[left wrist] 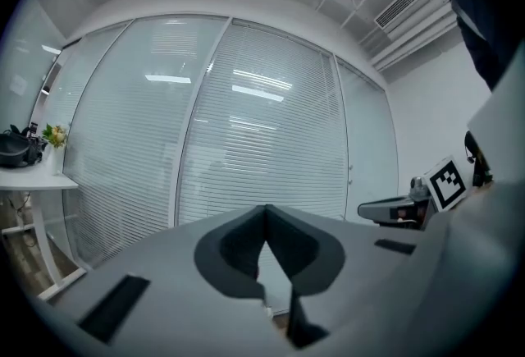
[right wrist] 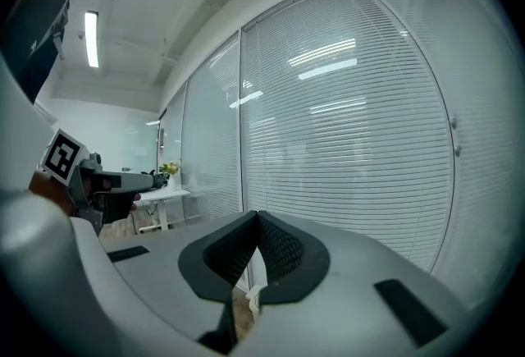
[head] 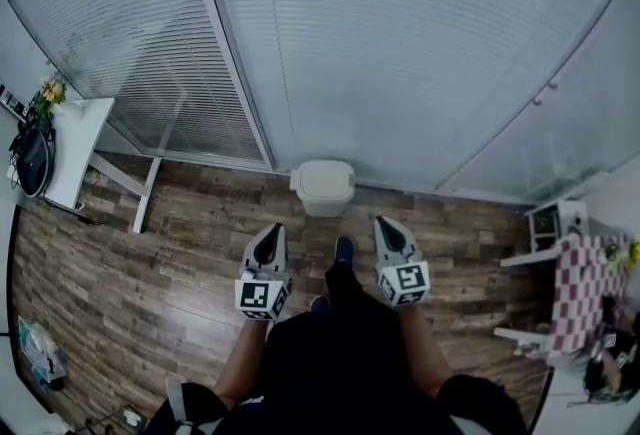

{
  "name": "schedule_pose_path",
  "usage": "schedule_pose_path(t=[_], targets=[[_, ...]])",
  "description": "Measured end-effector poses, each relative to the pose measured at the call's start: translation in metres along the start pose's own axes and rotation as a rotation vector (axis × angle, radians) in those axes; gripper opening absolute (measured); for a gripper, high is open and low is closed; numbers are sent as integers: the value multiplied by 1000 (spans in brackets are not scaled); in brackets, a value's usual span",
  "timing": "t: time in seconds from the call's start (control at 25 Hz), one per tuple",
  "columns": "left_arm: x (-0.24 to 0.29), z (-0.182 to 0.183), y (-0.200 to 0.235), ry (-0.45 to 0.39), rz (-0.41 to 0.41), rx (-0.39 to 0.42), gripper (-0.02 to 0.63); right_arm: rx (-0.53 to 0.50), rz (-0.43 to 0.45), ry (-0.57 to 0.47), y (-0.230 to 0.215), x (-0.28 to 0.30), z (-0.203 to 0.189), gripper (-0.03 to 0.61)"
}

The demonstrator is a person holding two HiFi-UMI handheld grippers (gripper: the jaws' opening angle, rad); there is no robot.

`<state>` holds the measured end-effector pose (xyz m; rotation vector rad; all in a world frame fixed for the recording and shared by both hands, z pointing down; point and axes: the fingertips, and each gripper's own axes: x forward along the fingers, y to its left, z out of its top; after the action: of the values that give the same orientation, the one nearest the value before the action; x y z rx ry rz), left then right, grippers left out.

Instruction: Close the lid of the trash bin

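The trash bin (head: 322, 186), small and white, stands on the wooden floor against the glass wall, and its lid lies flat on top. My left gripper (head: 271, 232) and right gripper (head: 386, 223) hover side by side in front of it, apart from it, both pointing toward the wall. In the left gripper view the left gripper (left wrist: 264, 212) has its jaws pressed together with nothing between them. The right gripper (right wrist: 258, 217) is likewise shut and empty in the right gripper view. A sliver of the white bin (right wrist: 253, 296) shows below the right jaws.
A glass wall with blinds (head: 400, 43) runs behind the bin. A white table (head: 85, 133) with flowers (head: 50, 91) stands at the left. A checkered table (head: 575, 288) is at the right. The person's shoe (head: 343, 248) is between the grippers.
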<state>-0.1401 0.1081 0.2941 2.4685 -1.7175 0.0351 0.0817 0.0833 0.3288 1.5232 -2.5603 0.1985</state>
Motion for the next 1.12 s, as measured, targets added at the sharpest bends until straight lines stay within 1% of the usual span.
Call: schedule_pose_path(t=[0.08,0.32,0.4,0.56,0.68,0.84,0.96,1.12], targets=[[-4,-1,3,0,13,6,8,0,7,-9,2,-3,-1,3],[-13,-1,2,1,10,31,8,-9,11,-41,8,-12,4,3],[-16,-2,-2,-3,0,28,8,-12,11,-30,11,-17,3,3],[-22,-5,-12,-7,-27,19,7,-14,-6,-49,14,-29,6,3],[-28,-8,-13,-1,-33,10,8,-49,-12,-8,17,-38,-2,3],[-37,-13,-11,10,-37,-10,8,-17,-31,-29,23,-51,-4,3],[-37,-14,-11,12,-30,-11,8,-24,-48,-30,20,-56,-5,3],[-37,-15,-6,8,-21,-36,7,0,-52,-34,17,-60,-1,3]])
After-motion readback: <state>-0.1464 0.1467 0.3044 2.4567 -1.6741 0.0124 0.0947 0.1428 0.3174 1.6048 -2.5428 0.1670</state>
